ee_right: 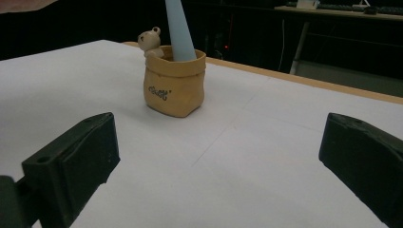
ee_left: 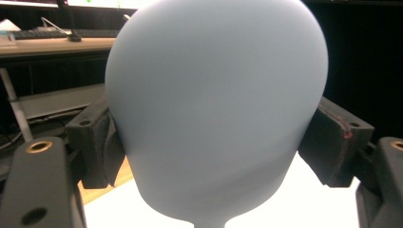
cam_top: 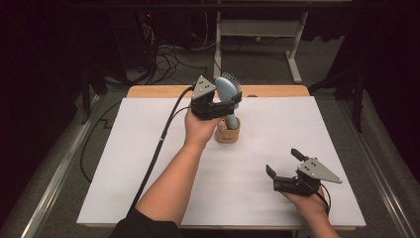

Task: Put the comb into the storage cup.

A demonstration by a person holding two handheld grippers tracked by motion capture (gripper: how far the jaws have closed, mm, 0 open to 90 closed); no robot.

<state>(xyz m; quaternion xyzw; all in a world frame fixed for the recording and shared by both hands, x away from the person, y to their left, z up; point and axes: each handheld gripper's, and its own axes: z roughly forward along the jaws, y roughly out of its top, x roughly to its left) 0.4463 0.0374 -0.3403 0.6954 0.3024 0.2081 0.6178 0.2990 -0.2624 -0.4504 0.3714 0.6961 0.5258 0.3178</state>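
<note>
Pot (ee_right: 175, 85) hides the hairbrush's (ee_right: 179, 31) handle tip.

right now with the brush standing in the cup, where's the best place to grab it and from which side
Probably by the head of the brush, from the smooth back, opposite the bristles. The head is broad and rounded, and stands clear above the cup, while the thin handle sits inside it. The left gripper already has it there, its jaws pressing the head's two edges.

I see a white table (cam_top: 148, 178) with a wooden far edge (cam_top: 277, 91), standing on grey carpet (cam_top: 64, 173). Beyond it, a white-legged desk frame (cam_top: 296, 49) and tangled cables (cam_top: 166, 62) sit in a dark room. A far desk (ee_left: 52, 45) carries a keyboard (ee_left: 57, 33).
</note>
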